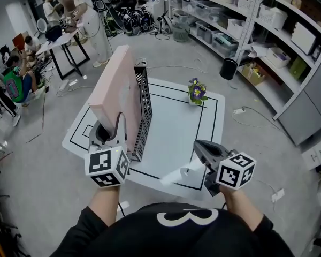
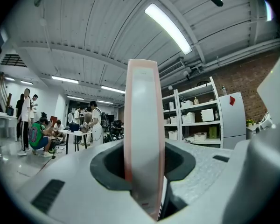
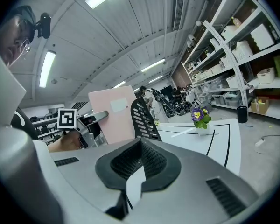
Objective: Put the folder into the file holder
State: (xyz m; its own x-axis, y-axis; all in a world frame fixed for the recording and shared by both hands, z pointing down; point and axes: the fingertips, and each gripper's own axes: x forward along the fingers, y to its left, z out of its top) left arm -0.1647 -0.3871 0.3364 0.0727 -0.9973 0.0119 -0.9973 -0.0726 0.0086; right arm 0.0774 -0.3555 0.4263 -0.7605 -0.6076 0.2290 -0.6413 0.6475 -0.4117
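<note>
Folder (image 1: 115, 87) just left of file holder (image 1: 144, 111)

Pale pink folder (image 1: 115, 90) stands on edge, tilted slightly, its lower end clamped in the left tool (image 1: 109, 128), just beside the black perforated file holder (image 1: 143, 108) standing upright on the white tabletop (image 1: 174, 135).

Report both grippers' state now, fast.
Left gripper: tongs closed on the pink folder, held upright.
Right gripper: tongs closed on a white sheet.
</note>
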